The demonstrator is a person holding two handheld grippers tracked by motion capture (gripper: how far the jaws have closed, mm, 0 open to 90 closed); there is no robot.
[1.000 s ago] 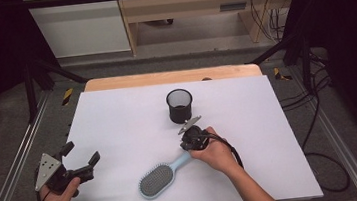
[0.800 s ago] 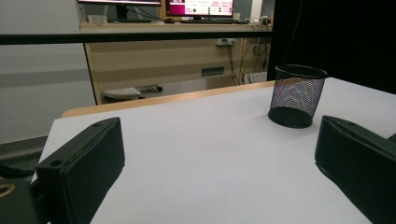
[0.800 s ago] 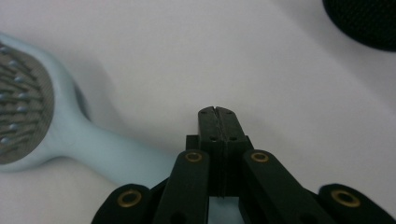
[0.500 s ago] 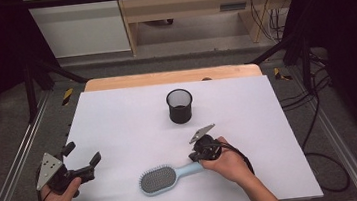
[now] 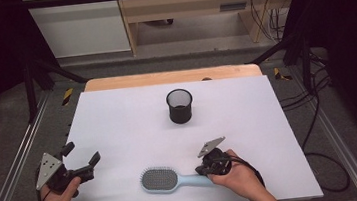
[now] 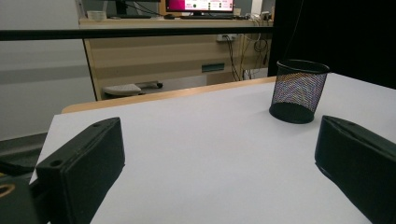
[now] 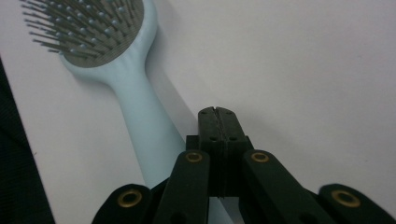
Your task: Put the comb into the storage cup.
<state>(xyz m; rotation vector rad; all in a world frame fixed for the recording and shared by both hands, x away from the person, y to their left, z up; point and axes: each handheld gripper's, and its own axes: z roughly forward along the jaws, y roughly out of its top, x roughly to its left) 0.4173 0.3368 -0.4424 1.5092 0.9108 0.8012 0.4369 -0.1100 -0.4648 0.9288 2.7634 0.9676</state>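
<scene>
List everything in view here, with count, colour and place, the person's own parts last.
hairbrush: 1, light blue, bristles up, near edge of table
mesh cup: 1, black, upright, table centre, far side
table: 1, white top, wooden far edge
left tongs: 1, black, open, over the table's near-left corner
right tongs: 1, black, shut on nothing, beside the hairbrush handle
hands: 2, at the bottom edge, one on each tongs

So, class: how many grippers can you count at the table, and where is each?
2. The left gripper, jaws open, sits at the table's near left edge; the right gripper, jaws shut, lies at the hairbrush's handle end near the front.
</scene>
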